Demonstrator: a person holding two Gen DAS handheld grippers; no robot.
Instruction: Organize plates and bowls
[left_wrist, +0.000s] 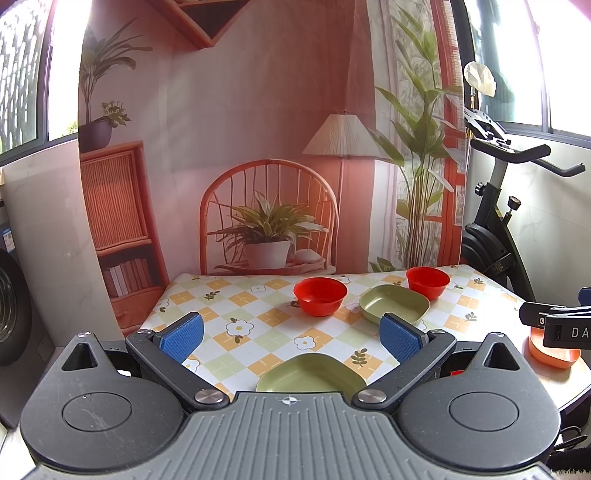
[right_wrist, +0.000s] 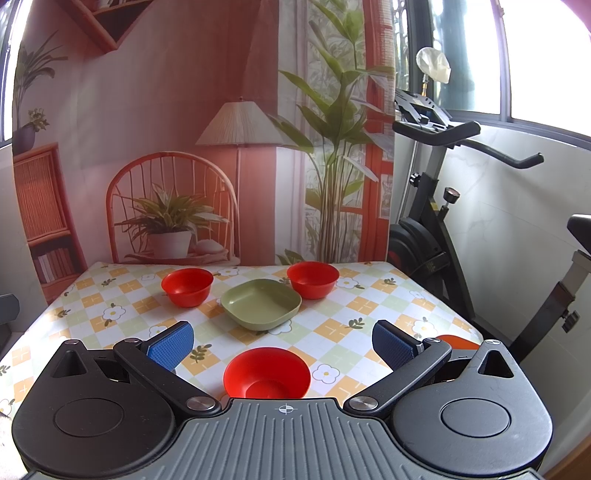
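Just below the wide-spread left gripper (left_wrist: 291, 334) lies a green plate (left_wrist: 310, 374); under the equally spread right gripper (right_wrist: 282, 341), a red bowl (right_wrist: 266, 373). Both look like light, stiff, slippery plastic; pinch the rim.

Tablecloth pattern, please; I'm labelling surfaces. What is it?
The tablecloth is checked in orange, pale green and white, with white flowers and leaf sprigs; clearest in the right wrist view.
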